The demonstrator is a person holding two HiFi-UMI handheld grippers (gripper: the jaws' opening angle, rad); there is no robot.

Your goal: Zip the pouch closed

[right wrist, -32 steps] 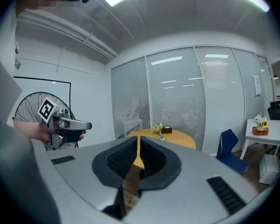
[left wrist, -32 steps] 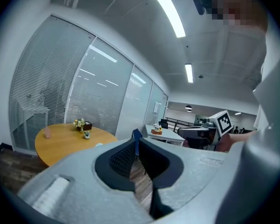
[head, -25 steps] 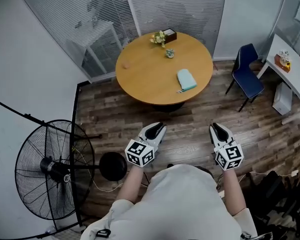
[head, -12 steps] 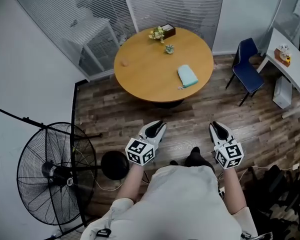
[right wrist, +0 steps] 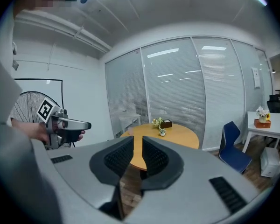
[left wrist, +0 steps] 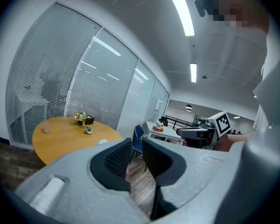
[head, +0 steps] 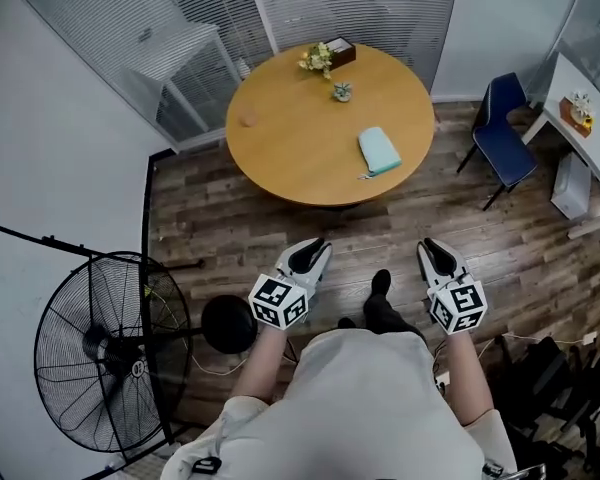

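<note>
Teal flat rectangular pouch lies on round wooden table, at the tabletop's 4 o'clock, zipper pull off its near edge. It sits well apart from both tools, at 12 o'clock from them. Left gripper and right gripper hover over plank floor. Each gripper's jaws are nearly together with a thin slit, nothing between them. Black pedestal fan at 8 o'clock.

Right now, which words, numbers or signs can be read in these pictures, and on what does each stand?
No text can be read.
The left cube and right cube: square markers only, no letters.
The box on the table: too small to read.
The pouch: no print shows.
</note>
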